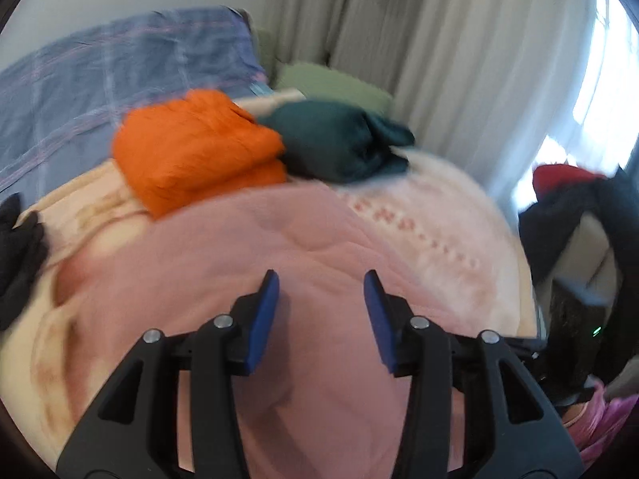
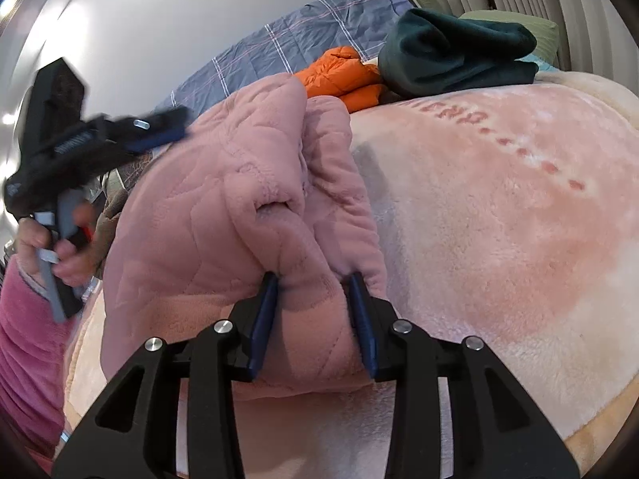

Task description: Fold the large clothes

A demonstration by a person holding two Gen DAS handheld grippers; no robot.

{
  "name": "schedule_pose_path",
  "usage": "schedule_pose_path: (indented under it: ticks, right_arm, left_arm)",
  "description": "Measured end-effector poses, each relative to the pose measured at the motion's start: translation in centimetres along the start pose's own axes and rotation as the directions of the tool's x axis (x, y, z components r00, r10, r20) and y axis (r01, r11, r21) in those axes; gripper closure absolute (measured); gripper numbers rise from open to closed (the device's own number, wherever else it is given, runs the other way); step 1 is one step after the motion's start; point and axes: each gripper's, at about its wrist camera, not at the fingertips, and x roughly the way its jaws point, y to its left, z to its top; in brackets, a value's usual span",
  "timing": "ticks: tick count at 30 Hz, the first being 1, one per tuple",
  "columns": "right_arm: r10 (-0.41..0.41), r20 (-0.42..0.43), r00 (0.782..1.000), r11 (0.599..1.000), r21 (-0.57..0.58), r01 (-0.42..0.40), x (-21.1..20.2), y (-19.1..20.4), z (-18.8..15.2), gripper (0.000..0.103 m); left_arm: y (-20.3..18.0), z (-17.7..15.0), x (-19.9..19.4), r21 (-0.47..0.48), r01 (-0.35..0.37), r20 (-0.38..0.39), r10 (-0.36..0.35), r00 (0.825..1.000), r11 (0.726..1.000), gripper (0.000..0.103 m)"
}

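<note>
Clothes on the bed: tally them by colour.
Pink: 1, the quilted garment pinched in the right claw
Orange: 1, the folded jacket
Dark green: 1, the folded top
Total: 3

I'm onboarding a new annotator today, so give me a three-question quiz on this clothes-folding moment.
1. True or false: the right gripper is clamped on the pink quilted garment.
2. Which folded item lies beside the orange jacket? A) a dark green garment B) a yellow towel C) a white shirt
3. Fill in: the left gripper is ____, with nothing between its fingers.

Key: 1 true; 2 A; 3 open
</note>
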Motion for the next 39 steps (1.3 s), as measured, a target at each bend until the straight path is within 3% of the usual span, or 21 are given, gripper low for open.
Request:
schedule_pose_path:
  ticks: [2, 4, 7, 9, 13, 18, 21, 23, 26, 28, 30, 31, 32, 34, 36, 39]
  right_arm:
    - [0.002, -0.004, 1.0, 1.0, 0.003, -0.002, 0.1, -0.1, 0.1, 0.066]
    - [-0.002, -0.002, 1.0, 1.0, -0.003, 0.002, -0.1, 0.1, 0.0, 0.066]
    - [0.003, -0.003, 1.0, 1.0, -0.021, -0.003, -0.1, 0.5, 0.0, 0.065]
    - [-0.02, 0.0, 1.0, 0.999, -0.046, 0.02, 0.0, 1.1, 0.1, 0.065]
    - [-0.038, 0.002, 0.999, 0.998, -0.05, 0.038, 0.1, 1.2, 0.0, 0.064]
    - [-0.019, 0.003, 1.0, 1.0, -0.023, 0.019, -0.1, 0.7, -0.2, 0.064]
    - [-0.004, -0.001, 1.0, 1.0, -0.017, 0.004, -0.2, 0.6, -0.2, 0.063]
    - [-0.014, -0.004, 1.0, 0.999, -0.029, 0.014, -0.2, 0.8, -0.2, 0.062]
    - [-0.025, -0.004, 1.0, 0.999, -0.029, 0.025, -0.2, 1.0, -0.2, 0.061]
    - [-0.025, -0.003, 1.0, 0.999, -0.024, 0.025, -0.2, 0.9, -0.3, 0.061]
    - [-0.028, -0.001, 1.0, 0.999, -0.015, 0.028, 0.0, 0.6, -0.3, 0.061]
    - [-0.035, 0.003, 0.999, 0.999, -0.014, 0.035, 0.2, 0.5, -0.2, 0.061]
    - [-0.039, 0.004, 0.999, 0.999, -0.011, 0.039, 0.3, 0.3, -0.2, 0.061]
    - [-0.016, 0.001, 1.0, 1.0, -0.01, 0.016, 0.3, 0.1, 0.0, 0.061]
    - [0.001, -0.006, 1.0, 1.0, -0.026, -0.001, 0.2, 0.1, 0.2, 0.061]
    - [0.056, -0.019, 0.998, 0.998, -0.009, -0.056, -1.5, 0.1, 1.7, 0.061]
  left_arm:
    - [0.5, -0.4, -2.4, 0.034, -0.046, 0.055, 0.044, 0.998, 0.998, 0.049]
    - [0.9, -1.4, -3.6, 0.07, -0.063, 0.054, 0.059, 0.997, 0.996, 0.049]
    - [2.2, -3.6, -1.7, 0.069, -0.099, -0.036, 0.102, 0.994, 0.993, 0.05]
    - [3.2, -5.3, -0.1, 0.056, -0.127, -0.038, 0.13, 0.991, 0.99, 0.049]
    - [4.2, -5.7, 0.9, -0.006, -0.117, -0.01, 0.117, 0.993, 0.993, 0.049]
    - [2.5, -4.2, 0.2, 0.068, -0.162, -0.042, 0.165, 0.985, 0.984, 0.049]
    - [1.9, -1.9, -0.7, 0.061, -0.125, -0.028, 0.127, 0.991, 0.99, 0.058]
    - [1.2, 0.4, -0.7, 0.035, -0.058, -0.01, 0.059, 0.998, 0.998, 0.069]
    - [-0.8, 3.2, 1.7, 0.082, -0.044, -0.026, 0.046, 0.999, 0.996, 0.075]
    - [-2.2, 4.1, 5.3, 0.137, -0.075, -0.101, 0.089, 0.991, 0.988, 0.075]
    - [-2.2, 3.5, 10.2, 0.198, -0.134, -0.199, 0.174, 0.965, 0.971, 0.074]
    - [-1.5, 2.8, 12.9, 0.208, -0.157, -0.257, 0.209, 0.944, 0.965, 0.073]
    - [-0.8, 2.6, 14.2, 0.187, -0.167, -0.283, 0.216, 0.935, 0.968, 0.073]
    - [0.8, 3.1, 14.6, 0.081, -0.121, -0.3, 0.14, 0.943, 0.989, 0.073]
    - [1.5, 2.9, 14.2, 0.053, -0.1, -0.297, 0.112, 0.948, 0.994, 0.073]
    - [1.5, 2.4, 13.4, 0.061, -0.114, -0.273, 0.126, 0.954, 0.992, 0.073]
